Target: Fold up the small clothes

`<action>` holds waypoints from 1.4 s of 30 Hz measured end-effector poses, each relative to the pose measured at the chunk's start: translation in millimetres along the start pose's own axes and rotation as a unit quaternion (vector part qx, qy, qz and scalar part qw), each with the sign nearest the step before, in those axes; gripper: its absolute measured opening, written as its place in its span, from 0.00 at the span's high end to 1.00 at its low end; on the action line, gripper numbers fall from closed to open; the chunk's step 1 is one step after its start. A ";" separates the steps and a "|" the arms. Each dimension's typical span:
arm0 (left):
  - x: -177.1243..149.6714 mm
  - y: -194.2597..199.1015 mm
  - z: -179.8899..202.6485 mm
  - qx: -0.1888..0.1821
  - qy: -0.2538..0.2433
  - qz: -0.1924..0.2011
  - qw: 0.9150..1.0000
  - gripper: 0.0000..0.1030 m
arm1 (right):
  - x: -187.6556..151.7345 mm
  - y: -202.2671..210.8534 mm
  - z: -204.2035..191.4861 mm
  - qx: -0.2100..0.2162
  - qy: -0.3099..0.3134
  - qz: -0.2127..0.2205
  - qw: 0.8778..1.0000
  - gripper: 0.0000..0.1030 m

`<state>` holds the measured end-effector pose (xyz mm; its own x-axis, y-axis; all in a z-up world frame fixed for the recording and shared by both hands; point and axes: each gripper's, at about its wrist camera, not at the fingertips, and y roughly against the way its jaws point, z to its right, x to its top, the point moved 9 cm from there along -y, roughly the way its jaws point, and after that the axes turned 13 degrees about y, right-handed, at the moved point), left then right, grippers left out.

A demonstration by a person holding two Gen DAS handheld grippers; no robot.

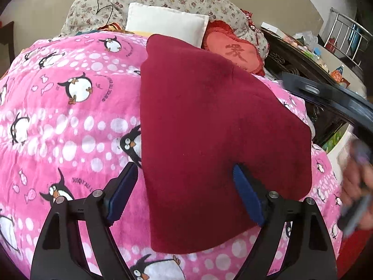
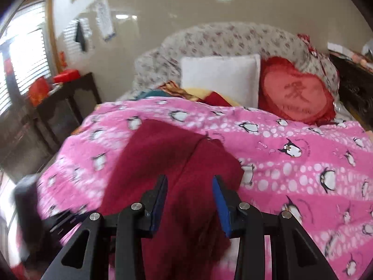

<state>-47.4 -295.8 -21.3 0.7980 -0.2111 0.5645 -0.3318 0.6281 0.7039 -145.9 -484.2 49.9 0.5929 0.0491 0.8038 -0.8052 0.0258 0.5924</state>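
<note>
Maroon garment (image 1: 216,140): spread on the pink penguin blanket (image 1: 70,121) that covers the bed, lying towards the bed's right half in the left wrist view, long axis running away from the camera.

Far left: penguin blanket bare of any clothing here, with a dark side table (image 2: 65,107) off the bed's left edge in the right wrist view.

Left gripper (image 1: 184,182): hovering over the near part of the garment, fingers (image 1: 123,191) spread wide and nothing between them; one pad is over the blanket just beside the cloth's left edge, the other over the cloth itself.

Centre: in the right wrist view the garment (image 2: 181,163) shows a ridge or seam down its middle, so it looks at least partly doubled over; that is a judgement, as the view is blurred.

Right gripper (image 2: 190,198): low over the near end of the cloth, fingers (image 2: 221,203) apart at a middling width with fabric lying between them, not pinched.

Handling: looks like soft, fleecy, light cloth that will drape and sag, and should not slip from the pads; it may drag on the fuzzy blanket.

Where to grip: best taken at the near corners or along one side edge, one gripper to each, pinching all layers together.

Far right: white pillow (image 2: 221,79) and red heart cushion (image 2: 296,93) at the headboard, well apart from the garment.
</note>
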 end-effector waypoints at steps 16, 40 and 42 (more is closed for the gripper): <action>-15.0 7.9 -2.5 0.030 0.009 0.024 0.999 0.18 | -46.8 27.5 -29.2 -0.008 0.004 0.005 1.000 0.62; -8.4 20.1 -5.6 0.031 0.010 0.045 0.998 0.18 | -32.8 23.2 -10.4 -0.056 -0.069 0.030 0.996 0.50; -0.1 24.1 -9.7 0.035 0.019 0.048 0.998 0.18 | -25.2 15.1 -5.6 -0.075 -0.064 0.025 0.995 0.50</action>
<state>-50.6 -273.3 -8.6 0.7792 -0.1238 0.6144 -0.4399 0.5902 0.6769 -173.1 -479.5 38.4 0.5403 -0.0722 0.8384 -0.8205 0.1760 0.5439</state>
